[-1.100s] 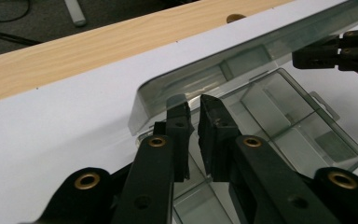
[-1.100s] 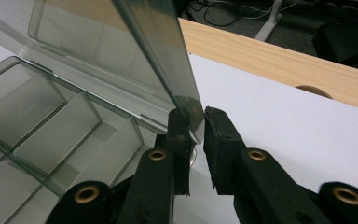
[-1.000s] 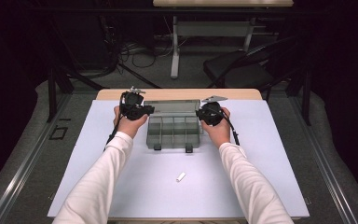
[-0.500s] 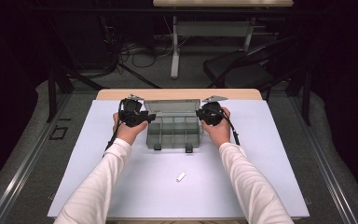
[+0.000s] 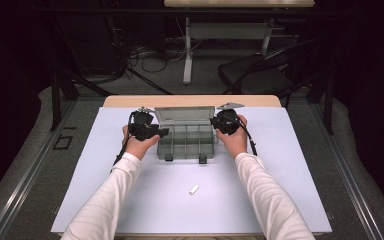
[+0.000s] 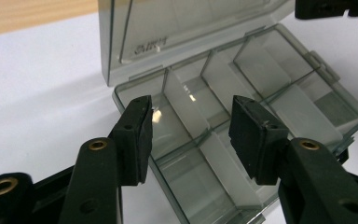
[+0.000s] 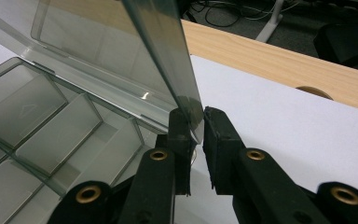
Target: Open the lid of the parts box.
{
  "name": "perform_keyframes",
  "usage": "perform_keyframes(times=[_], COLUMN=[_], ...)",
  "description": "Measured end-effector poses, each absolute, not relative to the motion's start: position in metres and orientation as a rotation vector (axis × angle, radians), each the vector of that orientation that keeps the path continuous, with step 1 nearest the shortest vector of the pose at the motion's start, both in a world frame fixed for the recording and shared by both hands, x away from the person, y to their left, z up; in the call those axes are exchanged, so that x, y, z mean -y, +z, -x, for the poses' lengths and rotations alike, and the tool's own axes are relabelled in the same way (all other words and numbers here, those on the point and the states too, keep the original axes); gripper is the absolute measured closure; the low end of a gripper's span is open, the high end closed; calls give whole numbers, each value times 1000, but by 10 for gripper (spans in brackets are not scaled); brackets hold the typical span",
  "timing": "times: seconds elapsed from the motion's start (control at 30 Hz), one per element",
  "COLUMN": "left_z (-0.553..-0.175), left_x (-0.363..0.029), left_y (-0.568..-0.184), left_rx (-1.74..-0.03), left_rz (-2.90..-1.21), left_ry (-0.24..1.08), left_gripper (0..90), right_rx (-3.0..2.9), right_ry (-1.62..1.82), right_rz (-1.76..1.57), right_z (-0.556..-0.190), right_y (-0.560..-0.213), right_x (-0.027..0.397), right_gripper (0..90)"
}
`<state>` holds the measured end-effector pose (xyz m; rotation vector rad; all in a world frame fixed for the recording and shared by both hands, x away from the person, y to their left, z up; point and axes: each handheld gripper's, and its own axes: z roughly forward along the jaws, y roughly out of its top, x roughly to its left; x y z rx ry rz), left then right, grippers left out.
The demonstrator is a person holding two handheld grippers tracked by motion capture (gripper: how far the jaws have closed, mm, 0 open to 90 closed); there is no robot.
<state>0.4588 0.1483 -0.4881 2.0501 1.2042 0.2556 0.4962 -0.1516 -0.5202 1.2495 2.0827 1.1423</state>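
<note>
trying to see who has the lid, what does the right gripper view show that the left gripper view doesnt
Right gripper view: the right gripper pinches the side edge of the raised lid, with the wooden table edge behind.

Left gripper view: the left gripper, its jaws just opened and holding nothing, hovers over the near-left compartments, and embossed lettering marks the lid.

Both: the clear compartment box open on the white mat, dividers visible.

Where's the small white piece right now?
High view: the small white piece lies alone on the white mat, nearer the person than the open clear box, between the forearms.
</note>
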Motion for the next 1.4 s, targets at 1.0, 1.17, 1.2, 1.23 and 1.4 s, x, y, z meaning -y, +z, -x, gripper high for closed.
perform_keyframes(times=[1.0, 1.17, 1.2, 1.23, 1.4], left_z=[-450, -450, -450, -450, -449], left_x=[-148, -146, -146, -146, -147], left_y=[-539, -546, -548, -550, -555], left_rx=[-1251, -1234, -1227, -1226, -1207], left_rz=[-2105, -2122, -2131, -2134, -2139], left_ry=[290, 308, 315, 316, 338], left_gripper=[489, 510, 515, 519, 546], right_rx=[-2081, -2077, -2075, -2074, -2068], right_ry=[1140, 1138, 1140, 1141, 1140], right_rz=[-1245, -1244, -1245, -1247, -1251], right_z=[-496, -496, -496, -495, -495], right_y=[-521, -521, -521, -521, -521], right_x=[152, 151, 151, 151, 151], right_gripper=[813, 814, 814, 814, 815])
